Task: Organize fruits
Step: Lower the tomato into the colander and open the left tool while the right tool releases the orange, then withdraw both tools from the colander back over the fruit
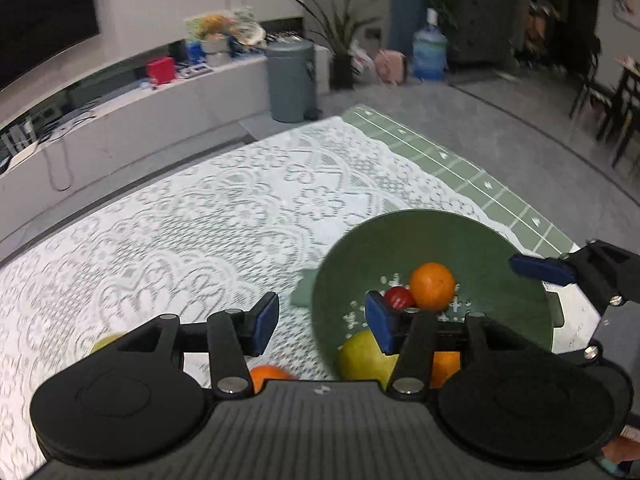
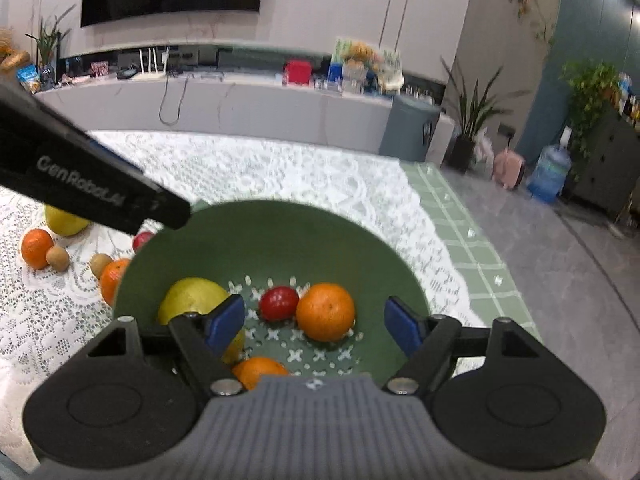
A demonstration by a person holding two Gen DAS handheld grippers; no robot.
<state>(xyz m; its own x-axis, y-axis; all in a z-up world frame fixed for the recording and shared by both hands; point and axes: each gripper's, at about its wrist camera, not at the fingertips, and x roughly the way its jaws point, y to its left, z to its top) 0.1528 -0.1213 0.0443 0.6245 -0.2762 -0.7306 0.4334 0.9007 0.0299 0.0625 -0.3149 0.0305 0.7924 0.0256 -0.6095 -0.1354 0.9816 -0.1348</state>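
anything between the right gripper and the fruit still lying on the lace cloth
Yes: the left gripper's dark body crosses above the green bowl's left rim, and that rim itself partly hides the nearest orange. The right gripper is open over the bowl.

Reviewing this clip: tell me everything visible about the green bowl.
The green bowl is a round, deep, matte strainer bowl, plastic by its look, with star-shaped holes through its floor and a side tab. It sits upright on the lace cloth near the table's edge. Inside lie a yellow-green fruit, a small red fruit touching an orange, and a second orange partly hidden.
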